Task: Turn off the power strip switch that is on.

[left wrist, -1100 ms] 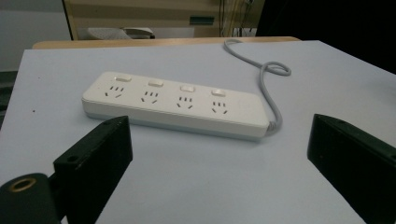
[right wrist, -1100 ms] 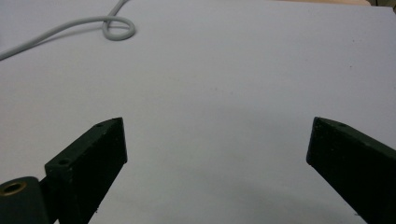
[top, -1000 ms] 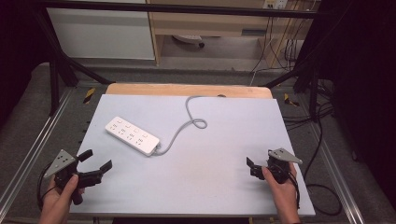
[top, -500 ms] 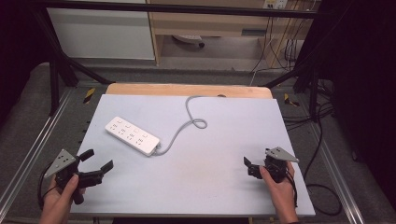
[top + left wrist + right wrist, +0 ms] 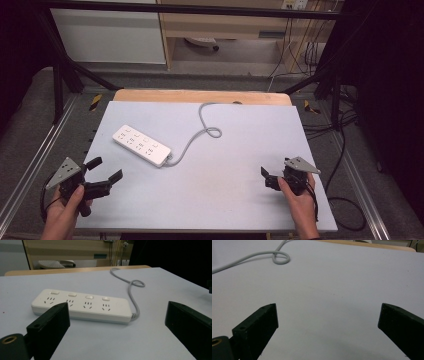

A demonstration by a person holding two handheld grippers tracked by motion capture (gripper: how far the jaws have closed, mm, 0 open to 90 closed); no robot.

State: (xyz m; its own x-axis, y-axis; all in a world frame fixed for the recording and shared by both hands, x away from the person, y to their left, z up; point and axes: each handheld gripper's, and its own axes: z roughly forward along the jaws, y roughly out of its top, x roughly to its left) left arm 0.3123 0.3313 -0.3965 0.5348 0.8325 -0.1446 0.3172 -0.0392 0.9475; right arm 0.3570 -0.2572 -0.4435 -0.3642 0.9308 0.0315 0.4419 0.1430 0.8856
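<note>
Both hand-held grippers, left [image 5: 103, 170] and right [image 5: 268, 178], wide open, empty, near table's [image 5: 225, 210] front edge.

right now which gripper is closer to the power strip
Left. The left gripper sits just in front of the power strip, off its near left side, jaws open and facing it. The right gripper is far across the table, well past the cord's end.

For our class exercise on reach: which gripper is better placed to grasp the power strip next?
Left. The left gripper, jaws open, faces the white power strip close ahead; the right gripper sits across the table, facing bare surface.
</note>
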